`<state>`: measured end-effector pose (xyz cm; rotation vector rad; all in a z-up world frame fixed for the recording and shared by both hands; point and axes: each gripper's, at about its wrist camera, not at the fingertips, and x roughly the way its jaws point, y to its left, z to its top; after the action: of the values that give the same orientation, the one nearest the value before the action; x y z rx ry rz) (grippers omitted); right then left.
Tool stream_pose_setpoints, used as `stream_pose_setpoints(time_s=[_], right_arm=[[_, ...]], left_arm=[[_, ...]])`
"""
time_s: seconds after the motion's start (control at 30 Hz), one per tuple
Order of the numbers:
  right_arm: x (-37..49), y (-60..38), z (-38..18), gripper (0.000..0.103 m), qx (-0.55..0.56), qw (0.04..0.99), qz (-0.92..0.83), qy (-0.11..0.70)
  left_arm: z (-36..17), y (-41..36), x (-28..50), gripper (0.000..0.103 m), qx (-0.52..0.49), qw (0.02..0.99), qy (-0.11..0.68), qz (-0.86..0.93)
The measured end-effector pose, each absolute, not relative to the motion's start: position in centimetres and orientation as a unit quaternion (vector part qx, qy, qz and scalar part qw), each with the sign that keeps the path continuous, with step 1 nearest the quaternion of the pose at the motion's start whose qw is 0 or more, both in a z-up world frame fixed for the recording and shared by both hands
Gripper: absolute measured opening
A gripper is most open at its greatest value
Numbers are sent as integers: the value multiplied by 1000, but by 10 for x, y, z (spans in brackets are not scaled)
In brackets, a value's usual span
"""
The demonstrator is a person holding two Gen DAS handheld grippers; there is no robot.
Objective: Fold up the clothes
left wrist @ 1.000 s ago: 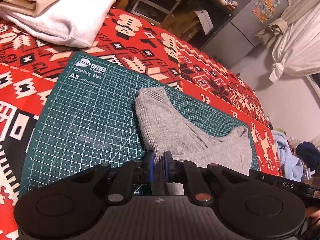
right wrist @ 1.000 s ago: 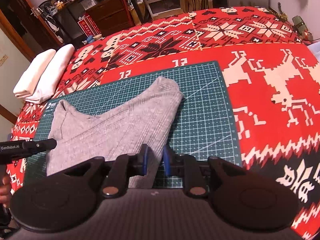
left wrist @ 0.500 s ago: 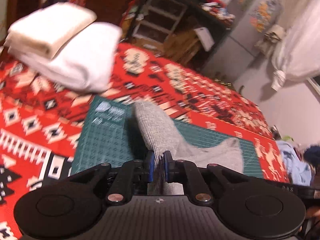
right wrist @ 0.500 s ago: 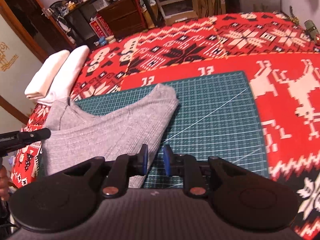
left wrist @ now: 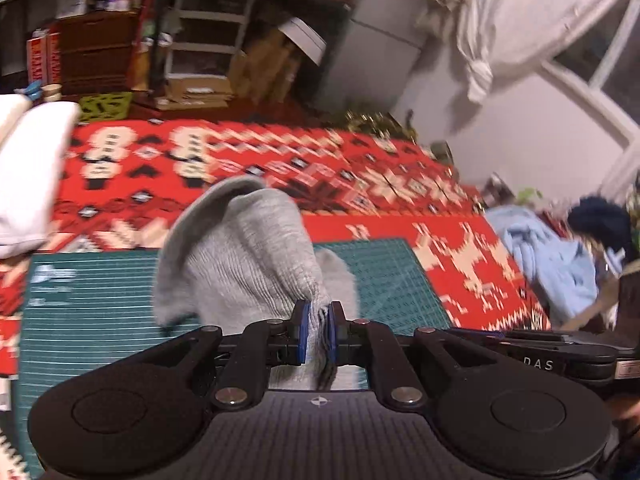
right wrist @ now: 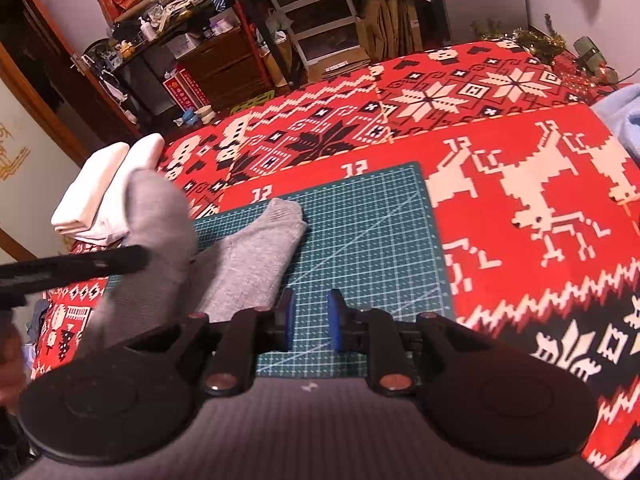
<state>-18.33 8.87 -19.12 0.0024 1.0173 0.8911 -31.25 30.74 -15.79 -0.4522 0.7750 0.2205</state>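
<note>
A grey knitted garment (left wrist: 240, 256) hangs bunched from my left gripper (left wrist: 318, 332), which is shut on its edge and holds that end above the green cutting mat (left wrist: 100, 304). In the right wrist view the garment's other end (right wrist: 260, 256) still lies flat on the mat (right wrist: 360, 232), while the raised part (right wrist: 160, 232) is blurred behind the left gripper's black body (right wrist: 80, 268). My right gripper (right wrist: 310, 320) hovers open over the mat's near edge, just right of the cloth, with nothing between its fingers.
The mat lies on a red patterned blanket (right wrist: 520, 184). Folded white cloths (right wrist: 104, 192) sit at the far left, also visible in the left wrist view (left wrist: 28, 184). A light blue cloth heap (left wrist: 548, 256) lies at the right. Shelves and boxes stand behind.
My left gripper has lifted its end of the grey garment off the mat and swung rightward. The right gripper stays low by the mat's near edge, now clear of the cloth.
</note>
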Motion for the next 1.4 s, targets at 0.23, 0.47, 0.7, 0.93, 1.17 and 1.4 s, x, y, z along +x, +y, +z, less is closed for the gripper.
stream_pose_setpoints(time_s=[0.23,0.47,0.7,0.93,1.17,1.4], right_arm=[[-188,84,-196,20,12,773,421,475],[-184,97,-210,23,85,745,439,495],[-177,126,-224,30,133,718,444,520],[-169,142,-231,5,135,729,435,510],[-166,128,-249,5,147,738,414,512],[-169,119,-240,10,158,745,422,491]], left_arm=[[-200,288,-284,11,-264,878,391,82],[-178,305,-324,20,-295,888,348,54],[-183,328,-365,19,-323,876,355,39],[-208,316,-363,15,-330,858,392,-29],[-229,308,-358,4,-307,851,424,-32],[-216,318,-377,5,-338,852,399,-35]])
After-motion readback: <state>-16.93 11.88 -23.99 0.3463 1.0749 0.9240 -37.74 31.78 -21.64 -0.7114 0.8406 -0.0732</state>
